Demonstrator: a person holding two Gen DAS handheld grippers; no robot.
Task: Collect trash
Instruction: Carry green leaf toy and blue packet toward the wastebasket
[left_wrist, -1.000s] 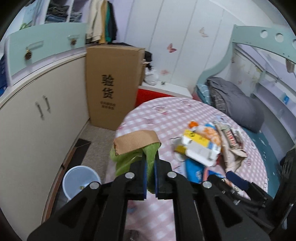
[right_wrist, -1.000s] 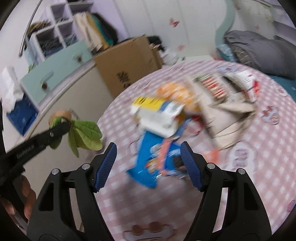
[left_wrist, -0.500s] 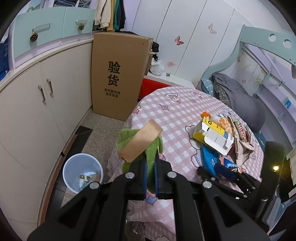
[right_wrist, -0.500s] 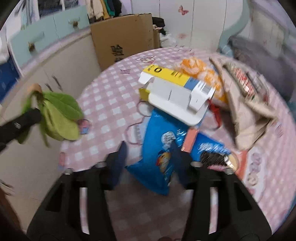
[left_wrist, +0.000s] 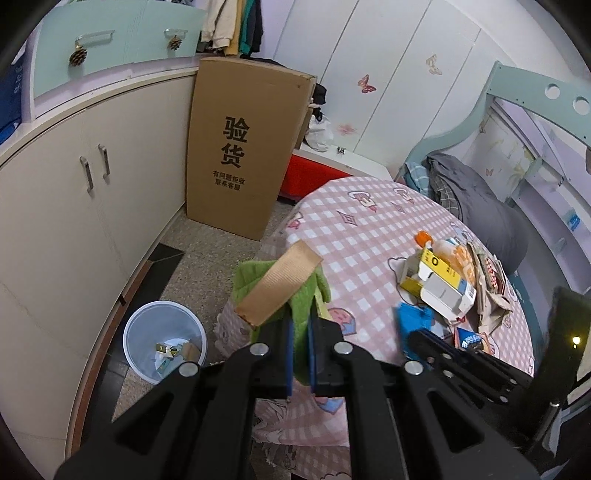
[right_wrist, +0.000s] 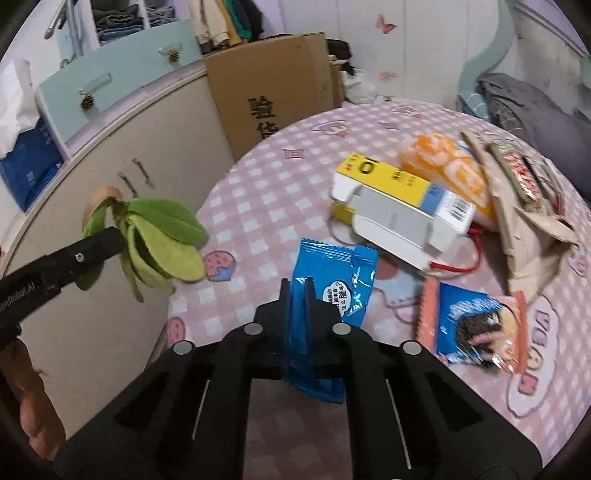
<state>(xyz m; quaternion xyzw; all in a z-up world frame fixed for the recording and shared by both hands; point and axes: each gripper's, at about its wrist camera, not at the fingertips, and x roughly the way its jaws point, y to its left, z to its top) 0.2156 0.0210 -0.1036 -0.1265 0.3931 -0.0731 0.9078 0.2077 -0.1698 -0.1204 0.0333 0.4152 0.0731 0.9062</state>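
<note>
At table edge | R gripper (right_wrist: 299, 295) just clamped blue wrapper (right_wrist: 332, 273) | was open

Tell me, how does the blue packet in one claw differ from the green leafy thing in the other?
The blue packet is glossy, printed plastic film, flat and crinkled; the green leafy thing is matte, felt-like fabric leaves with a tan strip on top. The packet is pinched by the right gripper over the table; the leaves are pinched by the left gripper past the table's edge, towards the bin. Both hang limp from shut jaws.
</note>
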